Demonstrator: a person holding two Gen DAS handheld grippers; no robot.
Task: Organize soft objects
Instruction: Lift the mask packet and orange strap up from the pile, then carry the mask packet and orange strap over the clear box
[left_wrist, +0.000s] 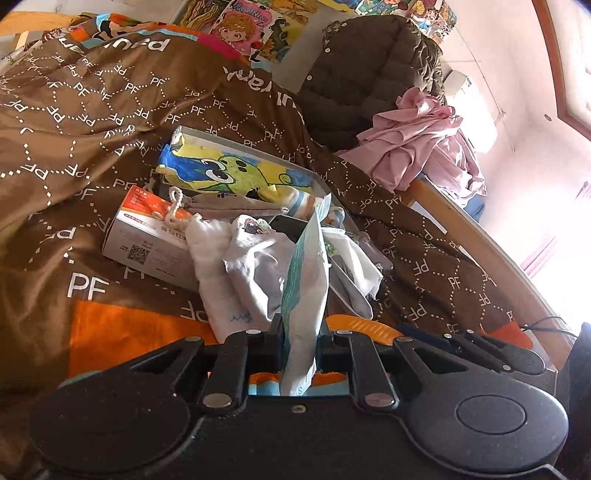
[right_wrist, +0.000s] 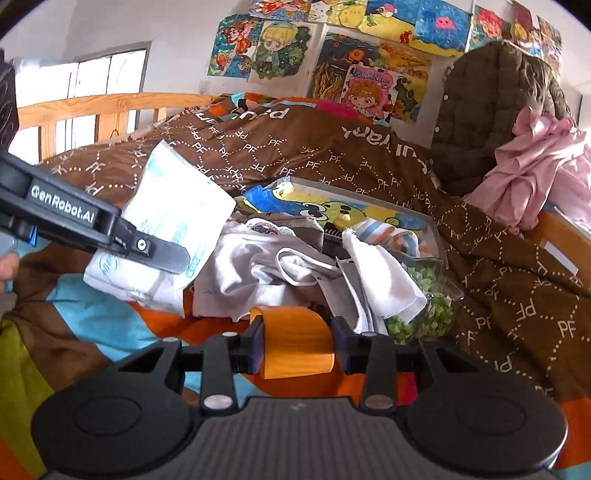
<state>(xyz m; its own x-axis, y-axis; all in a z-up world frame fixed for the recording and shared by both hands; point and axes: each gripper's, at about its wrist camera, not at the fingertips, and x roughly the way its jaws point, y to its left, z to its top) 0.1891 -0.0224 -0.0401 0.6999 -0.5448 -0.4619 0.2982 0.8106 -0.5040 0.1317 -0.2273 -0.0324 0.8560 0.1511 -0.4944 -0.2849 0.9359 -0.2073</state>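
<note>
Tissue pack (left_wrist: 304, 295) sits clamped in our left gripper (left_wrist: 300, 345), lifted clear of the bed clutter; right gripper (right_wrist: 297, 345) jaws pinch an orange roll (right_wrist: 295, 343).

bedroom | wooden bed frame (right_wrist: 110, 101) | quilt (right_wrist: 295, 155) | drawings (right_wrist: 332, 55) on wall

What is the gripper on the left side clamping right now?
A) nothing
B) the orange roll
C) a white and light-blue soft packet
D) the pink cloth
C: the left gripper is shut on the white and light-blue packet, held above the bed; the orange roll sits in the right gripper.
</note>
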